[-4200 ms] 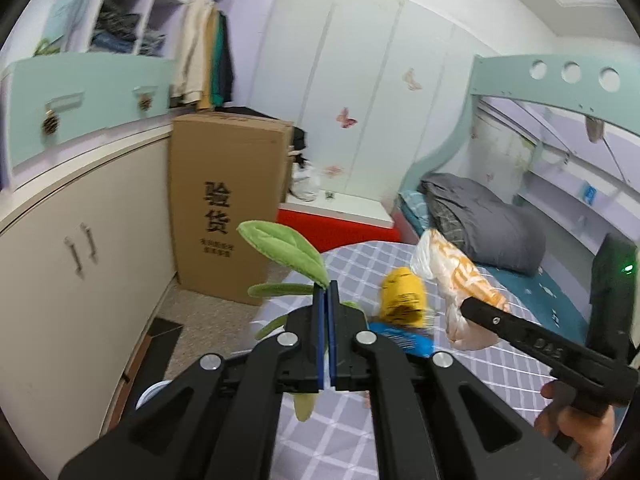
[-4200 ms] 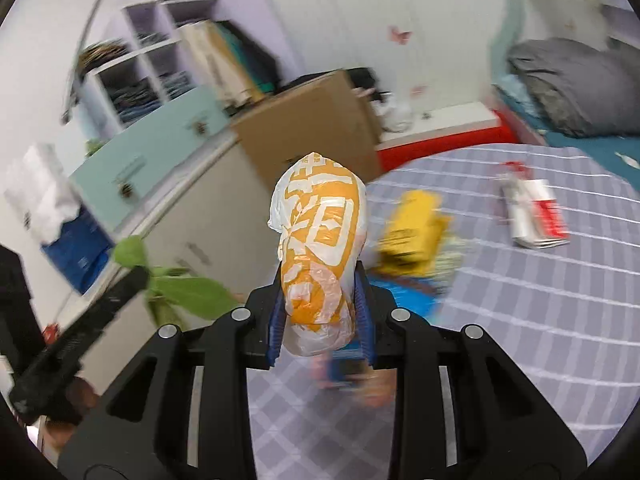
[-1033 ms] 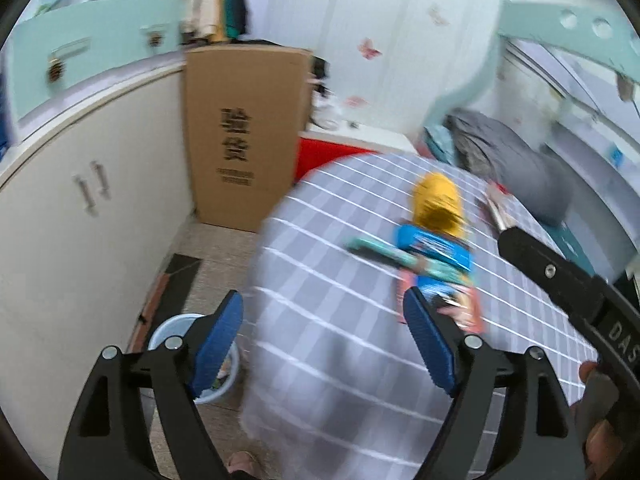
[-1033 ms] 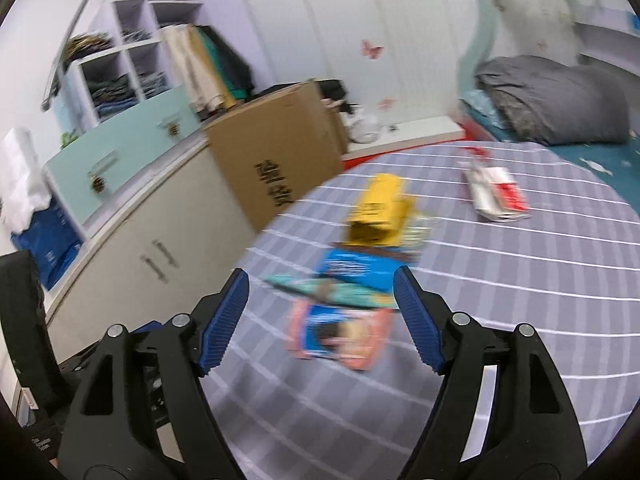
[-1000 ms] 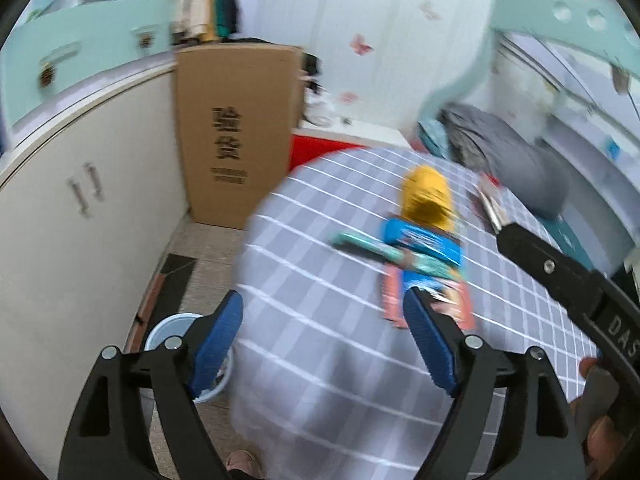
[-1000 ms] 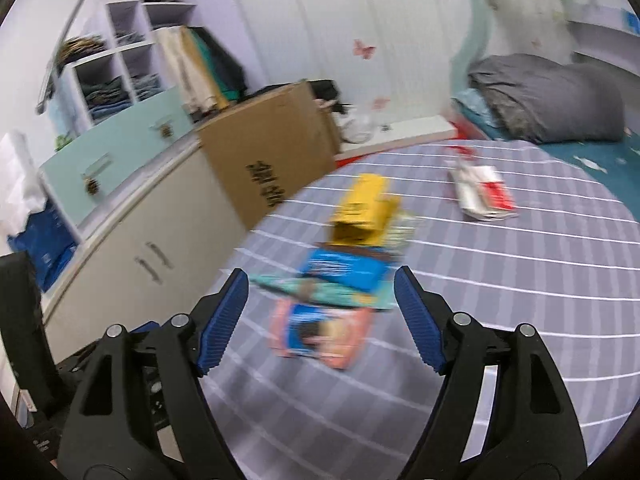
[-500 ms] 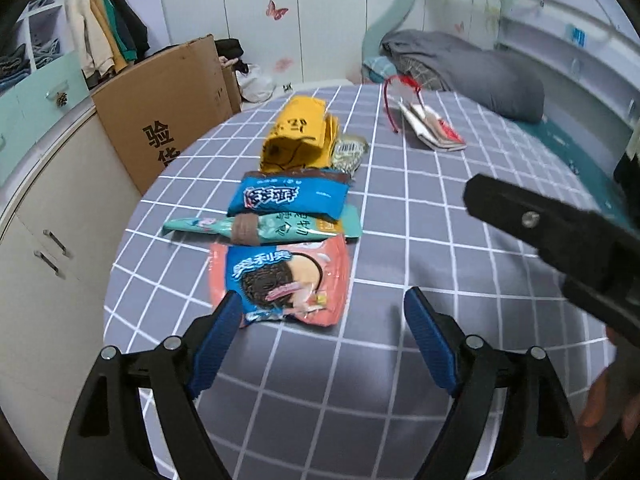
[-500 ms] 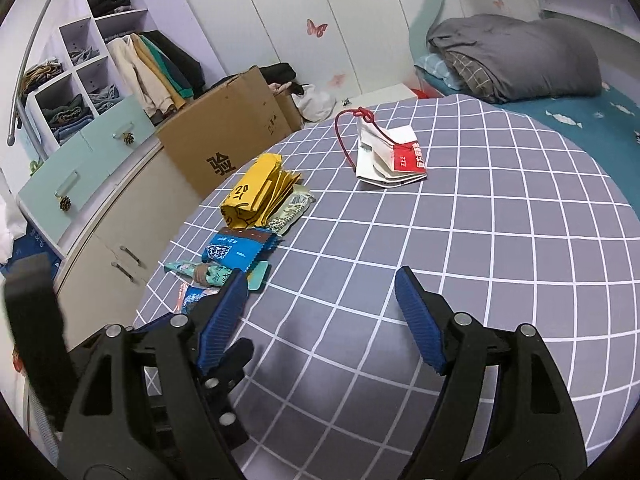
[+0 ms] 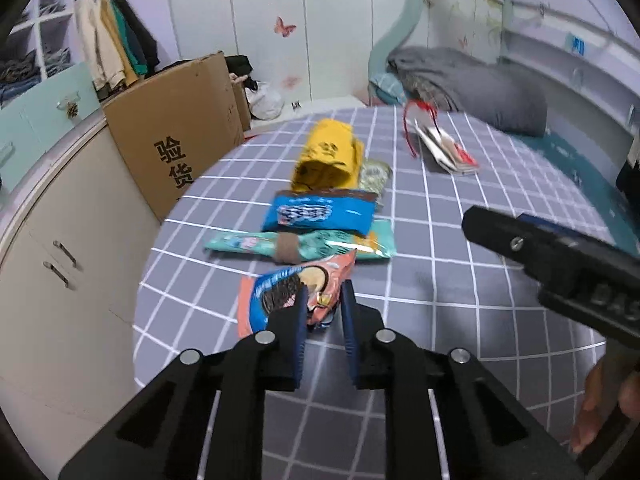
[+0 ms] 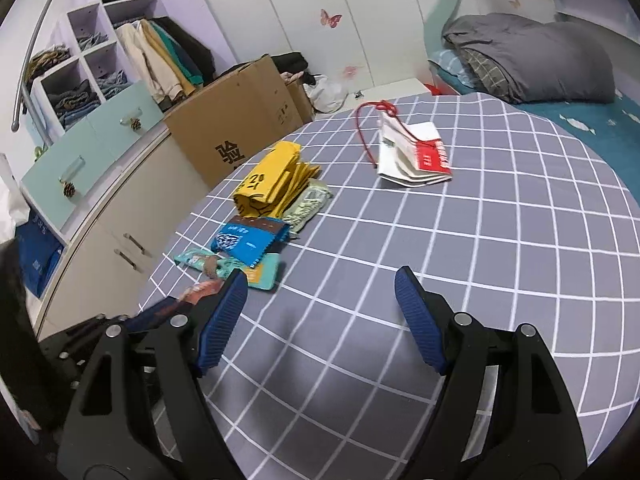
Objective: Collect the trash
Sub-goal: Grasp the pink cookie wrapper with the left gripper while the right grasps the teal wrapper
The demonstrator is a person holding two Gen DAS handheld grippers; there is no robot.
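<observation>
A: Where's the pink cookie wrapper (image 9: 280, 300)?
B: Nearest in the row on the tabletop (image 10: 520, 240), its near end pinched in the left tool (image 9: 323, 312), whose jaws have just closed.
A: The right tool (image 10: 320, 308)?
B: Spread wide, holding nothing, over bare cloth beside the wrappers.

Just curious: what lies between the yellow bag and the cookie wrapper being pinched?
In the left wrist view, a blue snack packet and a teal wrapper lie between them.

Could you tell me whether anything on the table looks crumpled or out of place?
Yes: the pink cookie wrapper is bunched up between the left gripper, its far edge lifting off the tablecloth; the other wrappers lie flat.
</observation>
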